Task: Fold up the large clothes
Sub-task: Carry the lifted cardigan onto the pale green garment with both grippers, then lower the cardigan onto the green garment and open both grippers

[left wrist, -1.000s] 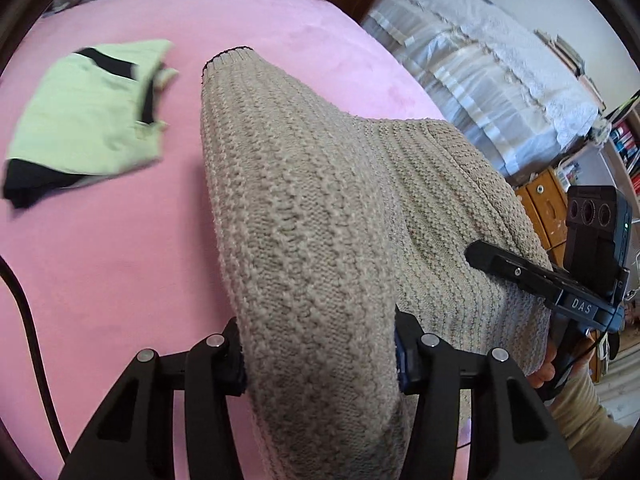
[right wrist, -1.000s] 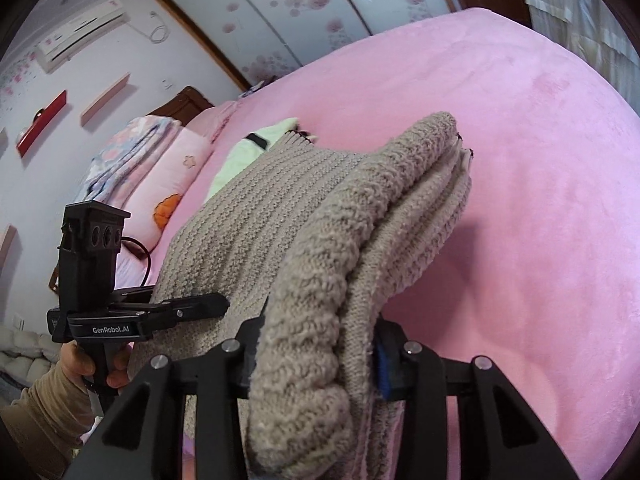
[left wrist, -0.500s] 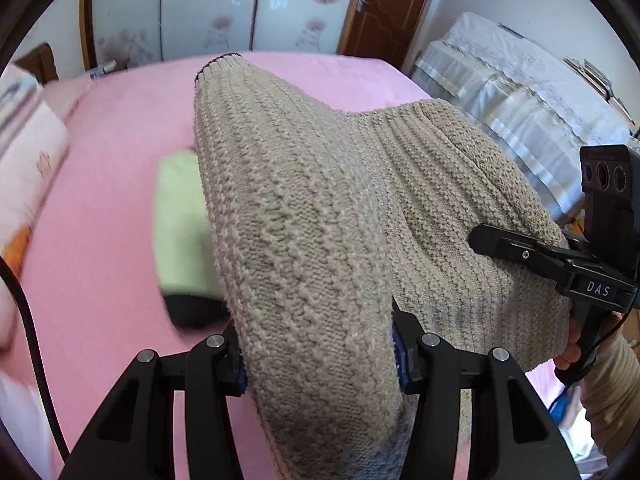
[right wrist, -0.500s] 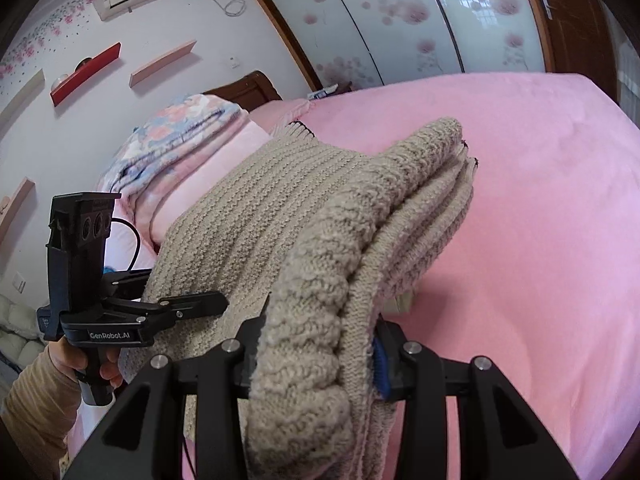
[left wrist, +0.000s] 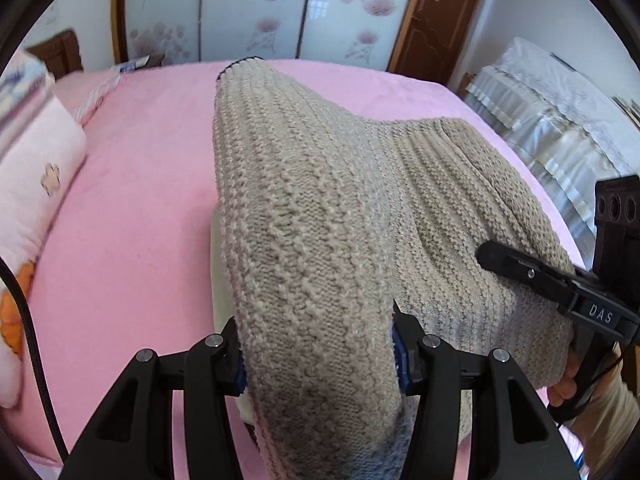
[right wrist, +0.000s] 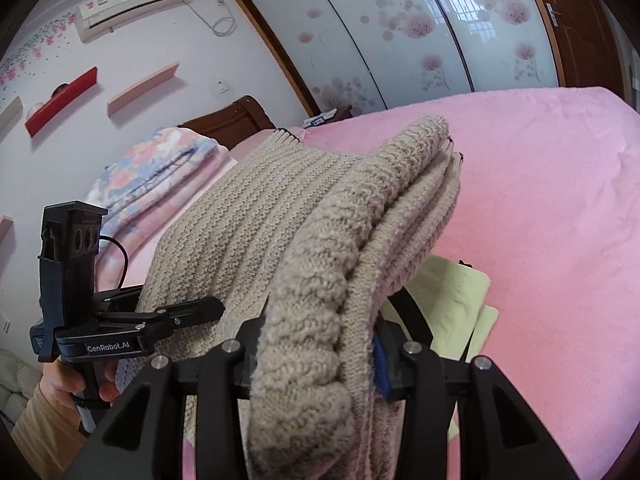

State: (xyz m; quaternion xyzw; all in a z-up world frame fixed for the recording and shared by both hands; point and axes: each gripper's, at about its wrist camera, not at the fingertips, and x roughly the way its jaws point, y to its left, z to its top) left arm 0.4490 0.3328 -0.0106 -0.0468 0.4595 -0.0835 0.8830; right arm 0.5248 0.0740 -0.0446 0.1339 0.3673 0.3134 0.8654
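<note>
A folded beige knit sweater (left wrist: 312, 220) hangs lifted above the pink bed (left wrist: 132, 208), carried between both grippers. My left gripper (left wrist: 318, 356) is shut on its thick folded edge. My right gripper (right wrist: 316, 360) is shut on the other bunched edge of the sweater (right wrist: 248, 208). In each wrist view the other gripper shows clamped at the sweater's far side, with a hand on its handle. A pale green folded garment (right wrist: 452, 292) with black trim lies on the bed right under the sweater, mostly hidden by it.
A pink-and-white pillow (left wrist: 36, 184) lies at the bed's left side, and folded floral quilts (right wrist: 160, 168) sit by the headboard. Furniture under a white cover (left wrist: 560, 120) stands to the right. Sliding wardrobe doors (left wrist: 260, 12) close off the far end.
Both grippers have carried the sweater across the bed. The green garment, earlier at the far left, now lies under the sweater. Pillows and wardrobe have come into view.
</note>
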